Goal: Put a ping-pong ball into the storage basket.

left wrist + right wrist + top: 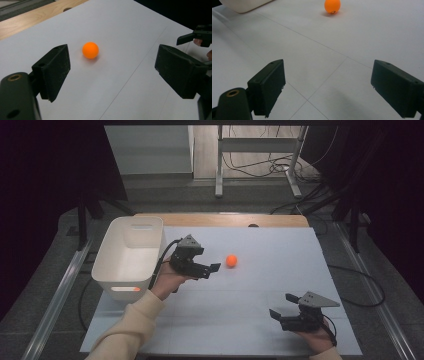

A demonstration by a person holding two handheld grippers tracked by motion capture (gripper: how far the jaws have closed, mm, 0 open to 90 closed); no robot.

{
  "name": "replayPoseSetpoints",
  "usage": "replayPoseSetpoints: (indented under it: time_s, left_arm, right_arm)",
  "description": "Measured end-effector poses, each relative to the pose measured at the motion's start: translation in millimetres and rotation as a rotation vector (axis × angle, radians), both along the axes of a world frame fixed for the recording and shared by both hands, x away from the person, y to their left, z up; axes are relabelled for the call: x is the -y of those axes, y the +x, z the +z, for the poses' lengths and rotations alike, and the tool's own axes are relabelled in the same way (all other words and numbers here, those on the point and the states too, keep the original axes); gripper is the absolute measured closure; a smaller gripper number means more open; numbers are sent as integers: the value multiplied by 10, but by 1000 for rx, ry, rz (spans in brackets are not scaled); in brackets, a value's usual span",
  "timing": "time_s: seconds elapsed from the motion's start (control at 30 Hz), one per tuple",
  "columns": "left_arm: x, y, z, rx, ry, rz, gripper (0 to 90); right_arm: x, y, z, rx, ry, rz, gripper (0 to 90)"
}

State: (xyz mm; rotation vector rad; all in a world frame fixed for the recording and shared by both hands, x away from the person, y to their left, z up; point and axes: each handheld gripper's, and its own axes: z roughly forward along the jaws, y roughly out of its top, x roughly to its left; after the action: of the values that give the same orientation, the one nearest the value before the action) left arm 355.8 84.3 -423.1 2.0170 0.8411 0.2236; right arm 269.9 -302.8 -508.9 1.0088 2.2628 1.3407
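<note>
Right now your left gripper (216, 267) sits with jaws spread wide and empty, aimed at the orange ball (231, 261) lying loose on the white table (280, 270) just ahead of it, near the bin (131, 255), while your right gripper (281, 305), also wide and empty, waits well clear.

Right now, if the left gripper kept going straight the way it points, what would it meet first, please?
Most likely the orange ball. It lies on the white table just ahead of the left gripper, whose jaws stand open, though it sits nearer one jaw than the middle, so that jaw might clip it.
</note>
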Motion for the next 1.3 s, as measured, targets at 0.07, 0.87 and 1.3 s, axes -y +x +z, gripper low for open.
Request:
replayPoseSetpoints:
  time_s: [0.07,0.87,1.3]
  left_arm:
    - [22,12,-20,-3,4,1,138]
    - [199,209,-249,-52,45,10,139]
    - [220,305,-340,-56,52,51,140]
  right_arm:
    - [0,0,0,0,0,0,127]
    - [10,-3,5,0,3,-2,128]
    - [10,-7,1,-3,0,-2,128]
